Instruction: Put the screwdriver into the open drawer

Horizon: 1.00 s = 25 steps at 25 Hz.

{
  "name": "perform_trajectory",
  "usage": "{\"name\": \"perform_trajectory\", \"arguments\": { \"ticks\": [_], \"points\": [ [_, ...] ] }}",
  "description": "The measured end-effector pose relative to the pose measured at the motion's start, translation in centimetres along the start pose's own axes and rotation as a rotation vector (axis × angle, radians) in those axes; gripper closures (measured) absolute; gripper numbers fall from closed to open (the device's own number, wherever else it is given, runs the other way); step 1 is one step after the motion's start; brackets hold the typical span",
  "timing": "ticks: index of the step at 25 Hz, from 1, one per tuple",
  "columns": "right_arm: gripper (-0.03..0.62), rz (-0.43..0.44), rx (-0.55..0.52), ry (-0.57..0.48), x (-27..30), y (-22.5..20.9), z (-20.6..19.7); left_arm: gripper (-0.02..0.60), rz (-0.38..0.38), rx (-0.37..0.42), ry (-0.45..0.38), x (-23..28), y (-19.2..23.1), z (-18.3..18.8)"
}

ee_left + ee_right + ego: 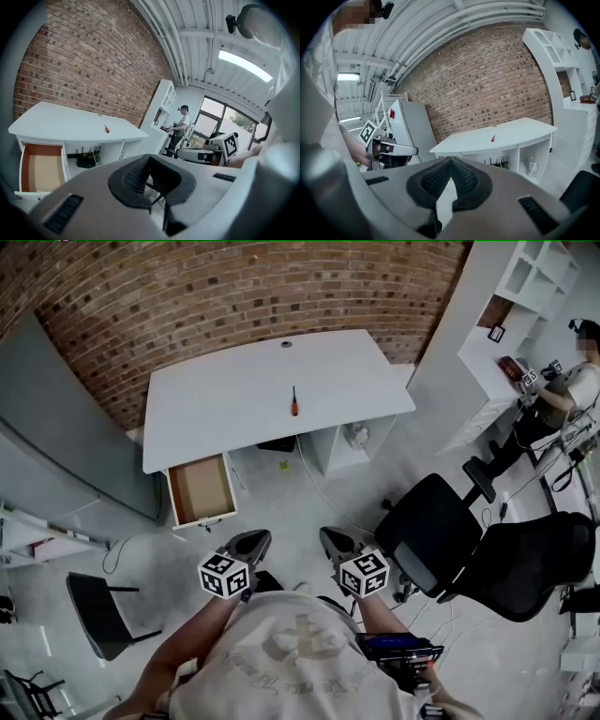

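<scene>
A screwdriver (pixel 293 401) with a red handle and black shaft lies near the middle of the white desk (pixel 234 390). It shows small and far off in the left gripper view (pixel 107 129) and the right gripper view (pixel 492 138). Under the desk's left end a drawer (pixel 200 490) stands pulled out, its brown inside (pixel 41 166) bare. My left gripper (pixel 251 542) and right gripper (pixel 335 542) hang side by side near my chest, well short of the desk. Both are shut with nothing between their pads (pixel 136 173) (pixel 464 176).
Two black office chairs (pixel 441 531) (pixel 530 563) stand to the right, another black chair (pixel 98 610) at the lower left. A grey cabinet (pixel 56 427) lines the left wall. A person (pixel 562 395) works at white shelves (pixel 511 306) at the far right.
</scene>
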State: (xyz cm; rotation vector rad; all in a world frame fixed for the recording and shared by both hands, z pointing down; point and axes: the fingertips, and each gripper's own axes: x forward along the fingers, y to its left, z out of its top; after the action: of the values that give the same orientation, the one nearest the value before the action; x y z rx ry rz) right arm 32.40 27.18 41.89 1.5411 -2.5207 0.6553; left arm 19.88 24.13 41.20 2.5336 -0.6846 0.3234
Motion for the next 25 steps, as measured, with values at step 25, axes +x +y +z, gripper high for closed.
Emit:
{"name": "perform_trajectory", "arguments": {
  "ticks": [25],
  "points": [
    [0.572,0.037,0.054,0.083,2.4,-1.5,-1.9,0.561,0.038,-0.053,0.045,1.3,2.9,-0.6]
  ]
}}
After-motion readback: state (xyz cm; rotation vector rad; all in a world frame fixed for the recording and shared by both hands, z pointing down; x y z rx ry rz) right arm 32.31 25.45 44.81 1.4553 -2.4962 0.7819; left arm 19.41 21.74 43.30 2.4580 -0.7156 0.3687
